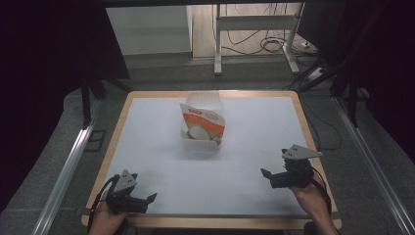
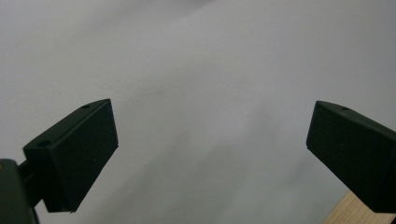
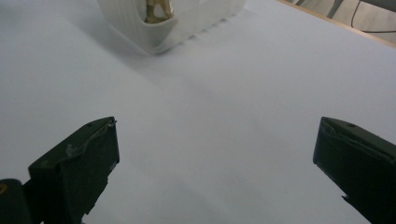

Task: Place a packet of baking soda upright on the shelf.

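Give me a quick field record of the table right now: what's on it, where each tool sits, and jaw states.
surface: white table top with a wooden rim
container: clear plastic tub, centre, toward the far side
contents: orange and white pouch standing tilted inside the tub
left tool: near left corner, jaws wide open, holding nothing
right tool: near right edge, jaws wide open, holding nothing
contact: neither tool touches the tub; bare table lies between them
right gripper view: a corner of the tub ahead of the jaws
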`<action>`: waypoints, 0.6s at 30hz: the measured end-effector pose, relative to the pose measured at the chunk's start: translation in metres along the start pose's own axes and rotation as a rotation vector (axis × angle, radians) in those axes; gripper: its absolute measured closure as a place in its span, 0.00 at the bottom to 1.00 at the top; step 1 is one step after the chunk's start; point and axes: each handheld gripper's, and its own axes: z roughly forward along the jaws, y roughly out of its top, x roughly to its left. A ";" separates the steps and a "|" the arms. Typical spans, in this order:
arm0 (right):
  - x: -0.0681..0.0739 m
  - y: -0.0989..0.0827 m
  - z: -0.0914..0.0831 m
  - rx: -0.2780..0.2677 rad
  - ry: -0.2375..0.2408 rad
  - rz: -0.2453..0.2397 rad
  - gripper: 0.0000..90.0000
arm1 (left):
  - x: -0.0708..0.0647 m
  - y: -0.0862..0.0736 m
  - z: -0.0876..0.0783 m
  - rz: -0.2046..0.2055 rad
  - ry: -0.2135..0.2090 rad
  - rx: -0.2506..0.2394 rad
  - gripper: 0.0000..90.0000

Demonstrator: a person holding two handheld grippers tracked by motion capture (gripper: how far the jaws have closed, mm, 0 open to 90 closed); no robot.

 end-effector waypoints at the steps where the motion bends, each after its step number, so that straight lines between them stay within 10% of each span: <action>1: 0.000 0.000 0.000 0.000 0.000 0.000 0.00 | 0.000 0.000 0.000 0.000 0.000 0.000 0.02; 18: -0.003 -0.044 -0.013 0.021 -0.013 0.074 0.00 | -0.001 0.000 0.001 -0.001 0.003 0.006 0.02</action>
